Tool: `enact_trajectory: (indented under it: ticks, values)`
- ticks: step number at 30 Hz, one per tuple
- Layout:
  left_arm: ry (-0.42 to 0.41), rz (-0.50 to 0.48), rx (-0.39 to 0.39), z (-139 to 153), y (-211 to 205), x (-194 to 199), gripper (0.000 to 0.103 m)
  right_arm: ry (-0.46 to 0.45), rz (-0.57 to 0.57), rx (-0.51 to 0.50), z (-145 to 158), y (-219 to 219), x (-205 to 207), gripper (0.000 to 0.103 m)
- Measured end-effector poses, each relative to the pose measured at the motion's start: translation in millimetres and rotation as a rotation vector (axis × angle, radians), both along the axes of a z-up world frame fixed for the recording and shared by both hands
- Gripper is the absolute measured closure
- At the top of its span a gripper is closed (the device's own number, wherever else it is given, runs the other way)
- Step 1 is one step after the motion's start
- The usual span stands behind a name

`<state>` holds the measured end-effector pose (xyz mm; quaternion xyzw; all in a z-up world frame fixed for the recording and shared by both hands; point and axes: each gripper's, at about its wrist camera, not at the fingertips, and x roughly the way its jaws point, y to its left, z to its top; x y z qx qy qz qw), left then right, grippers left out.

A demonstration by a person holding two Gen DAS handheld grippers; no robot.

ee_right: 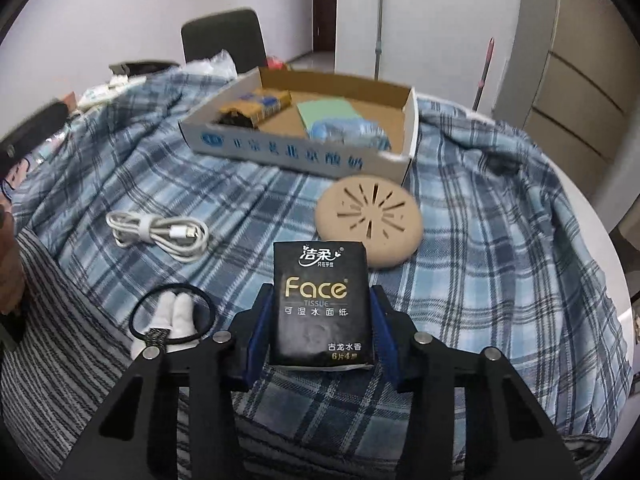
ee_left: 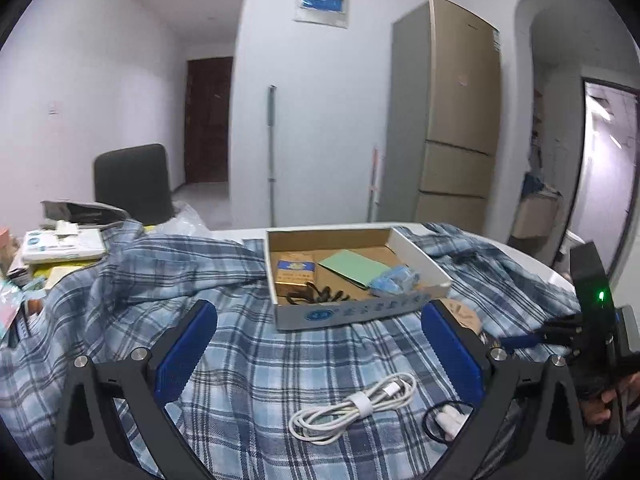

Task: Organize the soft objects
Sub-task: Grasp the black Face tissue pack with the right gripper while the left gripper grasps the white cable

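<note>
— While the right gripper (ee_right: pixel 322 316) pointed down at the checked cloth (ee_right: pixel 480 260), what did its jaws have?

— They were clenched on the black tissue pack (ee_right: pixel 318 304), blue pads pressed to both its sides. The pack lay on the cloth, just nearer the camera than the tan disc (ee_right: pixel 370 220).

— And the box (ee_right: pixel 296 156)?

— It stood beyond the disc, almost touching it. Inside lay a gold-and-blue packet (ee_right: pixel 256 106), a green card (ee_right: pixel 326 114) and a crumpled blue thing (ee_right: pixel 352 132), with something dark in the near left corner that I could not make out.

— What lay left of the disc?

— A coiled white cable (ee_right: pixel 158 232), well apart from it. Nearer the camera from the cable, a black hair tie (ee_right: pixel 174 314) ringed two small white pieces.

— And the left gripper (ee_left: pixel 316 352)?

— Its jaws stood released, wide apart and holding nothing, above the cloth with the cable (ee_left: pixel 352 408) between them and the box (ee_left: pixel 352 312) beyond.
</note>
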<state>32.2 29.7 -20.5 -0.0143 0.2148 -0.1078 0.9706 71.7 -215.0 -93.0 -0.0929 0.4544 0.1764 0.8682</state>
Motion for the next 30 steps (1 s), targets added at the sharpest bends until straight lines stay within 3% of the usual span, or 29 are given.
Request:
enact_trajectory:
  ticks: [2,4,6,9,13,17,27,30]
  values:
    - [0.024,-0.060,0.015,2,-3,3,0.006,-0.037,0.000,0.017,6,-2,-5,0.058]
    - [0.040,-0.097,0.075,4,-9,5,0.021,-0.055,-0.004,0.037,9,-5,-6,0.058]
    - [0.081,-0.153,0.144,3,-15,10,0.026,-0.059,-0.008,0.063,12,-8,-6,0.058]
    - [0.196,-0.298,0.223,-5,-25,20,0.026,-0.062,-0.007,0.082,13,-10,-6,0.058]
    - [0.234,-0.345,0.398,-18,-38,24,0.026,-0.081,-0.003,0.092,16,-10,-10,0.058]
    - [0.329,-0.427,0.400,-32,-46,33,0.027,-0.089,0.002,0.102,18,-11,-11,0.058]
    - [0.453,-0.507,0.439,-62,-63,51,0.058,-0.098,0.002,0.120,19,-13,-12,0.058]
    - [0.483,-0.499,0.442,-69,-63,56,0.059,-0.097,0.004,0.124,19,-13,-13,0.058]
